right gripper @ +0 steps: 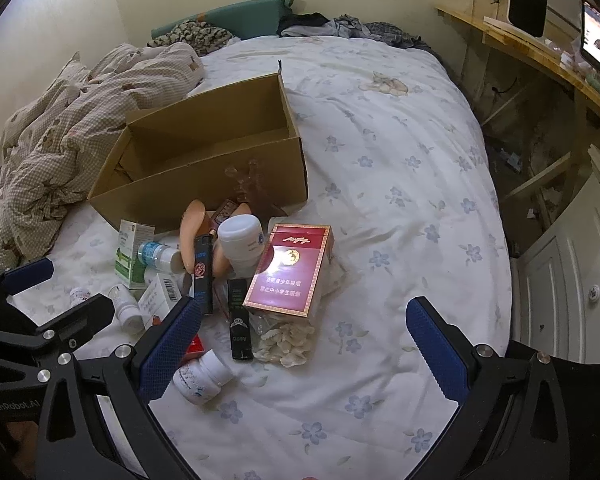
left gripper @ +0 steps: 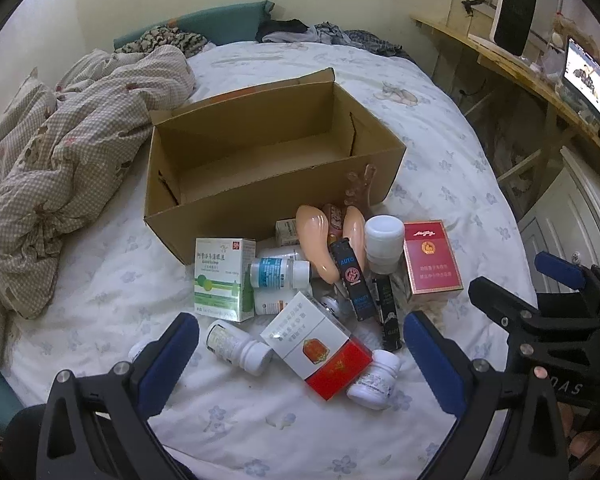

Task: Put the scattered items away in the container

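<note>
An open cardboard box [left gripper: 236, 200] [right gripper: 204, 196] sits on the bed with nothing inside. In front of it lies a heap: a green-white medicine box [left gripper: 220, 284], white pill bottles [left gripper: 240, 346] [right gripper: 202, 376], a red-white carton [left gripper: 320, 348], a red cigarette pack [left gripper: 432, 258] [right gripper: 290, 270], black tubes [left gripper: 352, 280] [right gripper: 240, 322], a white jar [left gripper: 384, 240] [right gripper: 242, 242] and peach plastic pieces [left gripper: 320, 236]. My left gripper [left gripper: 302, 344] hangs open over the red-white carton. My right gripper [right gripper: 304, 332] is open just right of the heap, above a bag of white bits [right gripper: 286, 340].
A crumpled checked quilt [left gripper: 60, 168] lies left of the box. Clothes and a green pillow [left gripper: 228, 20] are at the bed's head. A wooden shelf with a lit screen [left gripper: 592, 76] and a white cabinet [right gripper: 572, 280] stand on the right. The flowered sheet [right gripper: 400, 160] spreads right of the heap.
</note>
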A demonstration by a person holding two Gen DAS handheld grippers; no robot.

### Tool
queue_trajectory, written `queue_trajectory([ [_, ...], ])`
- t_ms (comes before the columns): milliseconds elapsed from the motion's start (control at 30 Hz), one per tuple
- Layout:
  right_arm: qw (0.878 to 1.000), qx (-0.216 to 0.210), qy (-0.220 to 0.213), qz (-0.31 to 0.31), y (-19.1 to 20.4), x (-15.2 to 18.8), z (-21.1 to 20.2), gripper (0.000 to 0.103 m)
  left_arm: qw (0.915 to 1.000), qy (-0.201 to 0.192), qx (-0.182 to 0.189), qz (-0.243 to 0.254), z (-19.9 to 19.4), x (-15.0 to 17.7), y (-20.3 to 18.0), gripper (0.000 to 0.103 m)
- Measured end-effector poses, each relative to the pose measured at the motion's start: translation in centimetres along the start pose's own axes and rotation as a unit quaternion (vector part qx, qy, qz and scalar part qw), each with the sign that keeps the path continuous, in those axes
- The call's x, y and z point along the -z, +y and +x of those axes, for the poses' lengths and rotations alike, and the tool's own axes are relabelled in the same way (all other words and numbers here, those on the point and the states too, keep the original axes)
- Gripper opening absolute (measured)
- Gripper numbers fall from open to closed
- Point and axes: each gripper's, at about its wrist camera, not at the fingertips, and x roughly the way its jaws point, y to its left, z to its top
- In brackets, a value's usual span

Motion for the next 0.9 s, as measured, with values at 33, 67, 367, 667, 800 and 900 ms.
queue_trajectory([
  [33,1.000,0.002,0.000,-0.001,0.00,0.01,0.05,0.103,1.0000,0.001,0.001,-0.001,0.03,0.00,0.01,0.102],
  [67,1.000,0.003,0.000,-0.002,-0.01,0.02,0.10,0.103,1.0000,0.003,0.003,-0.003,0.05,0.01,0.03,0.102],
  [367,1.000,0.009,-0.002,-0.006,0.03,0.02,0.09,0.103,0.9997,0.014,0.015,-0.014,0.27,0.03,0.16,0.102],
  [667,1.000,0.010,-0.009,-0.007,0.04,0.04,-0.22,0.102,0.9997,0.016,0.014,-0.012,0.41,0.03,0.16,0.102],
  [800,1.000,0.011,-0.010,-0.007,0.00,-0.06,-0.31,0.102,0.9997,0.017,0.015,-0.012,0.42,0.04,0.15,0.102],
  [900,1.000,0.012,-0.007,-0.007,-0.02,-0.11,-0.28,0.102,0.9996,0.018,0.016,-0.012,0.45,0.05,0.14,0.102],
])
